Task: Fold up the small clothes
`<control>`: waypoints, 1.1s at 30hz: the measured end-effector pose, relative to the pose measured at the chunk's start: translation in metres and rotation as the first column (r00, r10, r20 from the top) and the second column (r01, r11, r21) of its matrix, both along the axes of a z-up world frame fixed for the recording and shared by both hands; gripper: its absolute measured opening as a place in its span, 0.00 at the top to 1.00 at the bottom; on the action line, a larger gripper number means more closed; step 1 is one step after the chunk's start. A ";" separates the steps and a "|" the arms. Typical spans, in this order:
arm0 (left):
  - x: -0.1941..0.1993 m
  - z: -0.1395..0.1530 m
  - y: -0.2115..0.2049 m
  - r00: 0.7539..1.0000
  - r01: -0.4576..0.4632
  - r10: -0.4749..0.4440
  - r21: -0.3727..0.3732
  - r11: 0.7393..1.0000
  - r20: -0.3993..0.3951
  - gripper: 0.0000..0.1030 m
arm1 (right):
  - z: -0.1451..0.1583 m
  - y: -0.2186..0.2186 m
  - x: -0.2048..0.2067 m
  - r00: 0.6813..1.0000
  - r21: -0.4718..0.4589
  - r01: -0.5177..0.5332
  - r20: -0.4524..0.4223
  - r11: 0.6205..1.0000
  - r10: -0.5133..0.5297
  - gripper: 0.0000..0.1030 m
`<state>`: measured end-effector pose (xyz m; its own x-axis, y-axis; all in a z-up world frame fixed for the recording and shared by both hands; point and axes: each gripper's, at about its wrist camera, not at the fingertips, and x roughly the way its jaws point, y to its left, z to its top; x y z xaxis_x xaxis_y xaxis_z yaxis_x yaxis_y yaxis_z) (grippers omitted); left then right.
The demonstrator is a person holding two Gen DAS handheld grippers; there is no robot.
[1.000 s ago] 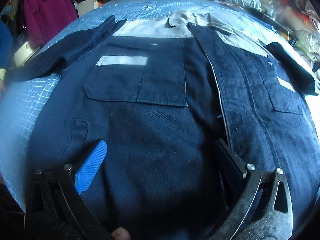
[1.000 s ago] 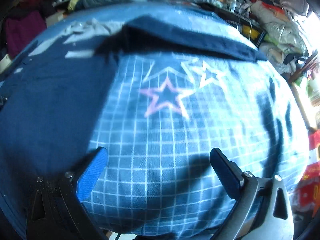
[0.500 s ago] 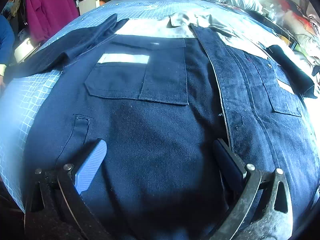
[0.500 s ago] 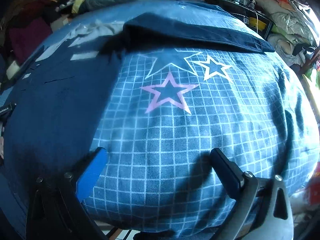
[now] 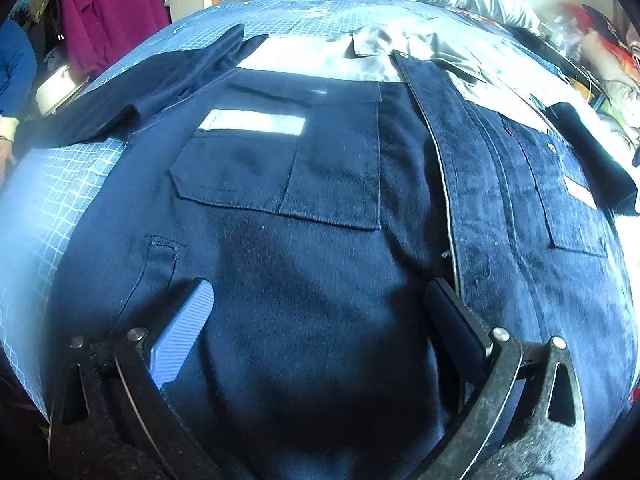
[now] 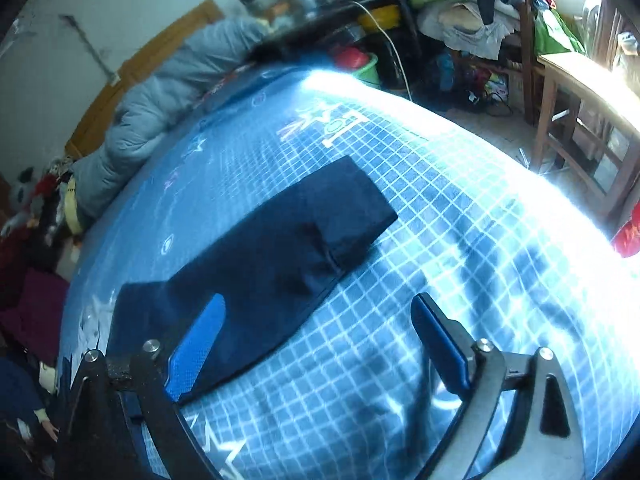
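A navy work shirt [image 5: 320, 208] with grey shoulders, chest pockets and white reflective strips lies face up and spread flat on the bed. My left gripper [image 5: 320, 304] is open and empty just above its lower front. In the right wrist view one navy sleeve [image 6: 280, 256] lies stretched out on the blue checked bedsheet [image 6: 440, 208]. My right gripper [image 6: 320, 320] is open and empty, hovering over the near edge of that sleeve.
A grey quilt [image 6: 160, 100] is bunched at the head of the bed. A magenta coat [image 5: 108, 20] hangs at the left. A wooden chair [image 6: 580, 120] and piled clutter stand beyond the bed's right edge.
My right gripper has swung right and towards the outstretched sleeve; the star print has left its view. My left gripper has stayed over the shirt's lower front.
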<state>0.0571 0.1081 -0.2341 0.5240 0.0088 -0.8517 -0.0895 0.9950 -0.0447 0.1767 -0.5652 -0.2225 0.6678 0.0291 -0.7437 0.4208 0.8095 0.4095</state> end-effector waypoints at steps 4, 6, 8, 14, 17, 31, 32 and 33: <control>-0.002 0.004 0.009 1.000 -0.016 0.016 -0.031 0.999 0.000 0.00 | -0.006 -0.004 0.032 1.000 -0.003 -0.004 0.005 1.000 0.004 0.09; -0.004 0.007 0.012 1.000 -0.027 0.027 -0.041 0.999 0.005 0.00 | -0.015 -0.006 0.043 1.000 0.012 0.003 -0.009 1.000 -0.003 0.14; 0.000 0.012 0.013 0.999 -0.038 0.038 -0.037 0.999 0.019 0.00 | -0.025 -0.007 0.047 1.000 0.029 -0.005 -0.023 1.000 0.005 0.29; 0.014 0.049 0.017 0.983 -0.102 0.109 -0.051 0.993 0.145 0.00 | 0.025 0.038 0.053 0.993 0.015 -0.087 0.082 0.996 0.086 0.82; 0.009 0.080 0.031 0.956 -0.139 0.151 -0.067 0.988 0.252 0.00 | 0.102 0.120 0.062 0.938 -0.057 -0.260 0.222 0.964 0.267 0.86; 0.002 0.130 0.089 0.898 -0.180 0.210 -0.114 0.977 0.386 0.00 | 0.153 0.622 0.125 0.451 -0.034 -0.876 0.294 0.481 0.843 0.89; 0.006 0.125 0.090 0.907 -0.162 0.199 -0.129 0.978 0.370 0.00 | 0.149 0.634 0.120 0.441 -0.042 -0.883 0.269 0.468 0.856 0.87; 0.009 0.119 0.088 0.913 -0.145 0.185 -0.135 0.980 0.363 0.00 | 0.147 0.637 0.112 0.429 -0.064 -0.887 0.253 0.457 0.867 0.80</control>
<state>0.0663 0.1964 -0.1150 0.8016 0.0454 -0.5962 -0.2089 0.9555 -0.2081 0.2889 0.0714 -0.0752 0.3881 0.7387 -0.5511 -0.6077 0.6547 0.4495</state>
